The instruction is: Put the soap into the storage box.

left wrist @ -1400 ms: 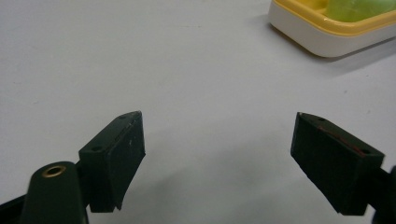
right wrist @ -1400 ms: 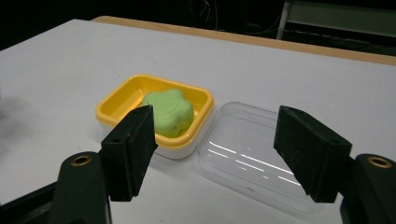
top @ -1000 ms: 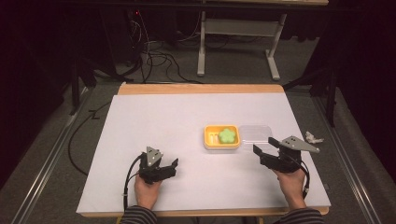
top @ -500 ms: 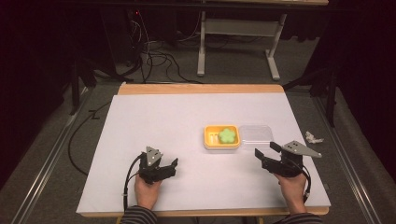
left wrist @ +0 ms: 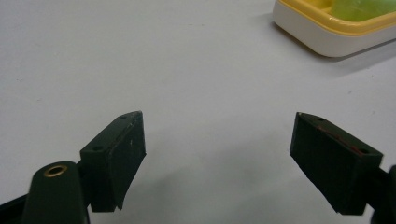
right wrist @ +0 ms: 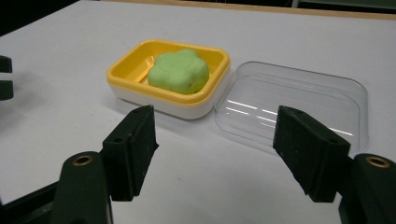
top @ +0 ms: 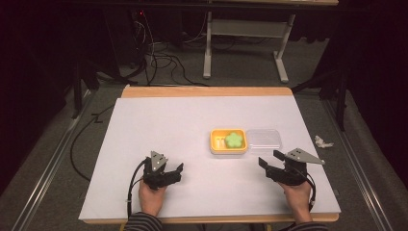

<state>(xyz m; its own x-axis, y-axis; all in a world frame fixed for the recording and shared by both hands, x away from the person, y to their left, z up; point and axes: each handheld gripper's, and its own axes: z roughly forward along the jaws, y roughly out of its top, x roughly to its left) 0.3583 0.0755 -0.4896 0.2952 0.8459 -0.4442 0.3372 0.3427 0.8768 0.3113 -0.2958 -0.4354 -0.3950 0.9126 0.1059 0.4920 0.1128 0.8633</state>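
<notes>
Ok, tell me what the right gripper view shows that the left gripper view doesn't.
Right gripper view: the clear lid lying open-side up beside the yellow soap dish, the whole green flower-shaped soap, and the right gripper with jaws apart and nothing between them. Left gripper view: the left gripper, jaws apart over bare table. Both: the soap dish, some of the soap, and the white table.

High view overhead, facing forward-down – gripper views low, close; all share yellow dish (top: 228, 142).
</notes>
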